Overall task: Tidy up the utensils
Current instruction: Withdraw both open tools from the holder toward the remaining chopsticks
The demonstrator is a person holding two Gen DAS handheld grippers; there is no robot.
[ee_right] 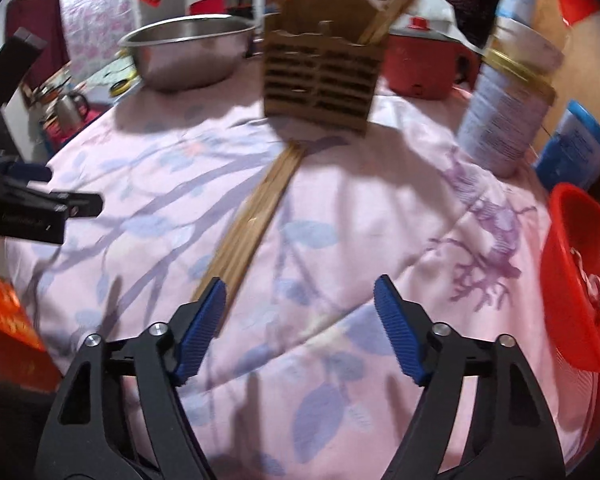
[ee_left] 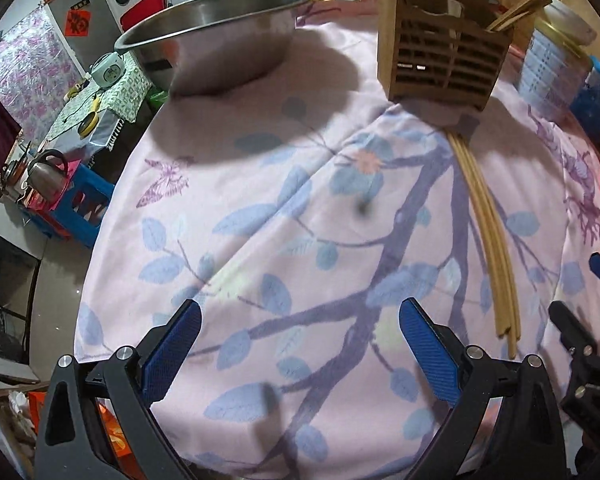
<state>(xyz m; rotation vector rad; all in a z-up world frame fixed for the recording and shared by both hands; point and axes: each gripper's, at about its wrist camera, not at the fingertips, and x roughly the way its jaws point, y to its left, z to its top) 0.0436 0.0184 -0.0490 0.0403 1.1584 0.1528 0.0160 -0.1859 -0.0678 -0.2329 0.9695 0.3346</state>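
Hovering over the pink tablecloth [ee_right: 340, 208], your right gripper [ee_right: 300, 304] and left gripper [ee_left: 300, 320] stand apart, empty; chopsticks [ee_right: 252, 224] lie at eleven o'clock beside the right's left finger [ee_right: 204, 320].

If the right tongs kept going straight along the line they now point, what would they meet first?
Most likely the bare pink floral tablecloth. The right tongs are open and angled downward, with nothing between their pads. The loose chopsticks lie just left of that line, near the left pad, though depth is hard to judge.
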